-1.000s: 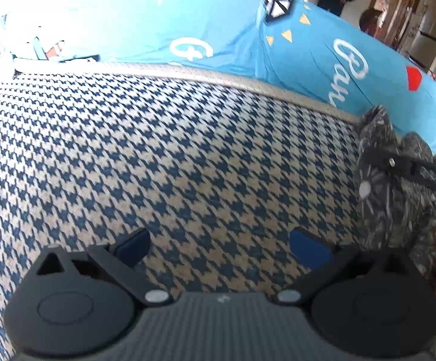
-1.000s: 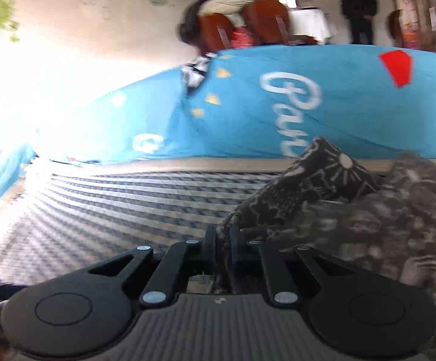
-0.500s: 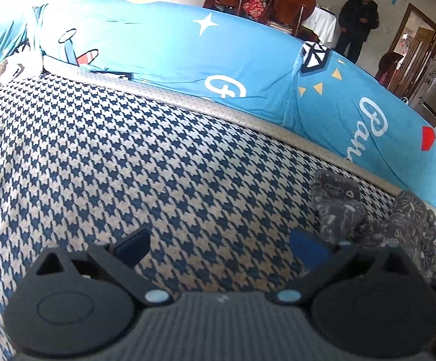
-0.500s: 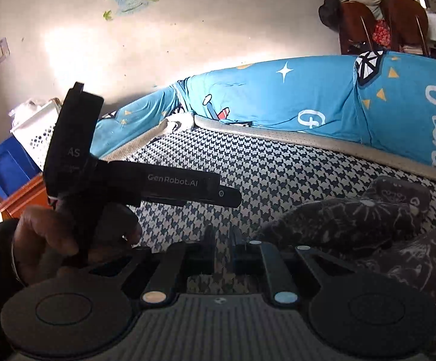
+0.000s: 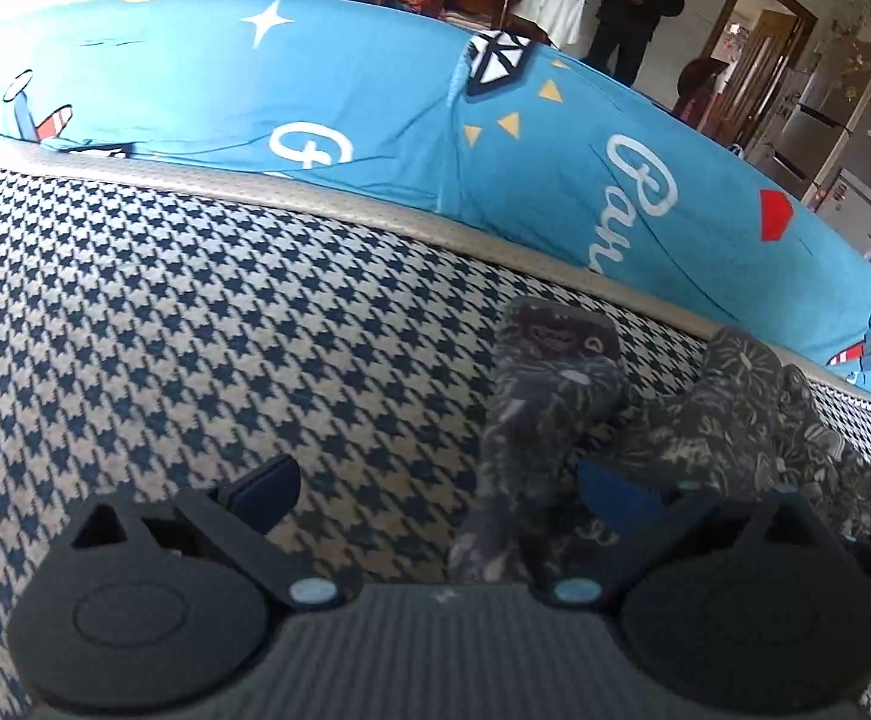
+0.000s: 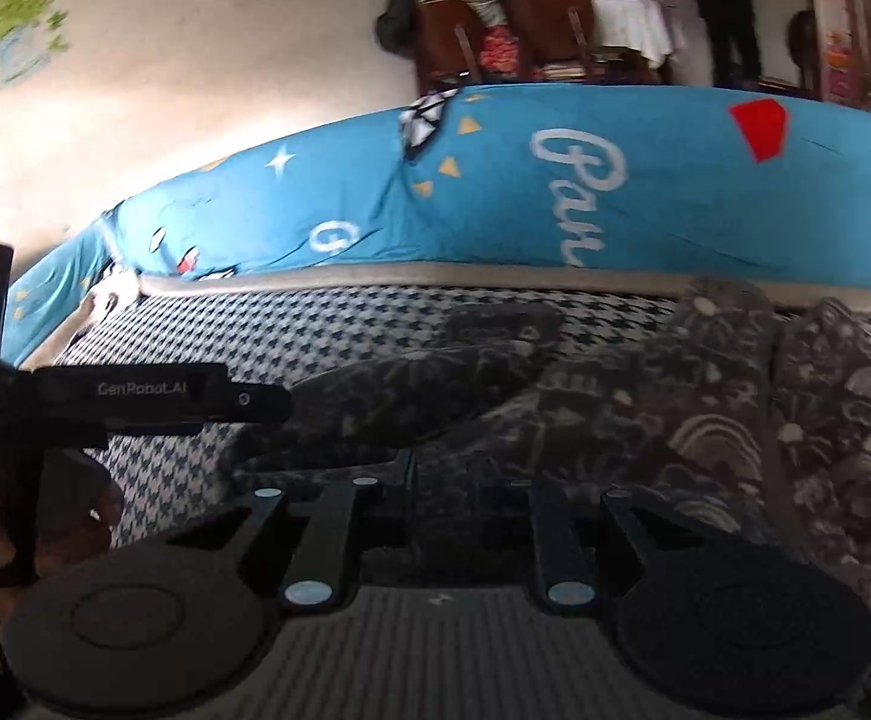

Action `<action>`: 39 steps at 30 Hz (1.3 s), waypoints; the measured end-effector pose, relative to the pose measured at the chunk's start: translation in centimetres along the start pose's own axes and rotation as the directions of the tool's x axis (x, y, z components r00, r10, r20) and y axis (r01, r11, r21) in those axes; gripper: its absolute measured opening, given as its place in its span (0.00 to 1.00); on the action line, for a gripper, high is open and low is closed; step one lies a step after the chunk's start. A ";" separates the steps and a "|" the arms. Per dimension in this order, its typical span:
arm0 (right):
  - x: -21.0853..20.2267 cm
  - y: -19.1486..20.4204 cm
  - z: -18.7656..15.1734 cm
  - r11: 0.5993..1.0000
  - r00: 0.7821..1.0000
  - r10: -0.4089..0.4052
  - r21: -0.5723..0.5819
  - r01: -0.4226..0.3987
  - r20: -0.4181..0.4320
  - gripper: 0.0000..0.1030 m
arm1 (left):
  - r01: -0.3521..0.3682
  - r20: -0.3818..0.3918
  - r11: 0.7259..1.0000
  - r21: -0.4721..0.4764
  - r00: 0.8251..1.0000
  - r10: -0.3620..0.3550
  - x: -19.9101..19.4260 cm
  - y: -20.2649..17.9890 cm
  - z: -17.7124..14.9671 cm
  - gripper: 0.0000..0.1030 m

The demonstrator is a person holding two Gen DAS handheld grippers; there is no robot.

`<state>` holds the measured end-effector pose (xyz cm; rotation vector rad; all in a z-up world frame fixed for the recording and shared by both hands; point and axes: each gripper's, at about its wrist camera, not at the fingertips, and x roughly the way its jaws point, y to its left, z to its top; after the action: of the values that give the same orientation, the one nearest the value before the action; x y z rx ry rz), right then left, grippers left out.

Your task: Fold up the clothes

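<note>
The dark patterned garment (image 5: 561, 414) is stretched toward the houndstooth cushion's (image 5: 195, 324) far edge. Left gripper (image 5: 435, 486) spread wide around it; right gripper (image 6: 465, 468) parted, grip cannot be told.

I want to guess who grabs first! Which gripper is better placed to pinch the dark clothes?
Probably left: the left gripper is open, with the dark patterned garment lying between its fingers.
</note>
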<state>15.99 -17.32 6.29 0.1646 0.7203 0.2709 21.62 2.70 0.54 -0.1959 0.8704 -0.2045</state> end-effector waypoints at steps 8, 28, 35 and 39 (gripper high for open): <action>-0.8 -0.7 -0.7 0.998 0.999 -0.035 0.061 0.035 0.003 0.20 | 0.010 -0.096 1.000 -0.010 0.995 -0.011 3.0 -0.7 -0.1 1.00; -1.2 -1.1 -1.1 0.996 0.998 -0.068 0.050 0.068 -0.010 0.27 | 0.049 -0.158 0.999 -0.005 0.986 -0.050 5.4 -1.6 -2.2 0.64; -1.0 -1.4 -1.1 0.994 0.996 -0.085 0.064 0.086 -0.014 0.27 | 0.056 -0.141 0.998 0.034 0.989 -0.051 5.1 -2.4 -2.6 0.19; -0.9 -1.7 -1.0 0.991 0.994 -0.109 0.083 0.109 -0.011 0.27 | 0.000 -0.080 0.998 0.066 0.997 0.005 4.4 -2.8 -2.6 0.14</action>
<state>14.98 -19.19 5.75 0.2031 0.7448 0.1372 22.11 -1.30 -3.63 -0.1256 0.9418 -0.2394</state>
